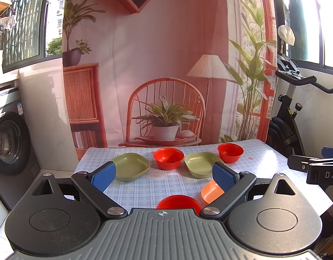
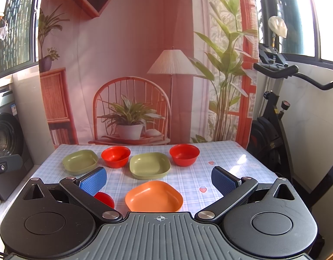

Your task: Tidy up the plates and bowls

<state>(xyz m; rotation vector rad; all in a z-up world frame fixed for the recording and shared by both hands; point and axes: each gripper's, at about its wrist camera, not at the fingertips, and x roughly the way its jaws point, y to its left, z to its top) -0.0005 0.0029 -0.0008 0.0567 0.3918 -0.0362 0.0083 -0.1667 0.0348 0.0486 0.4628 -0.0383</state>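
On the checked table (image 1: 144, 186) stand two green square plates (image 1: 131, 165) (image 1: 200, 163), two red bowls at the back (image 1: 168, 157) (image 1: 230, 152), a near red bowl (image 1: 179, 202) and an orange plate (image 1: 210, 191). My left gripper (image 1: 164, 176) is open and empty above the near red bowl. In the right wrist view the orange plate (image 2: 153, 196) lies between the fingers of my right gripper (image 2: 158, 181), which is open and empty. The green plates (image 2: 80, 161) (image 2: 149, 165), the back red bowls (image 2: 115, 156) (image 2: 184, 154) and the near red bowl (image 2: 104, 199) show there too.
A printed room backdrop (image 1: 157, 65) hangs behind the table. A washing machine (image 1: 8, 138) stands at the left, an exercise bike (image 2: 274, 119) at the right. The right gripper's body (image 1: 314, 166) juts in at the left wrist view's right edge.
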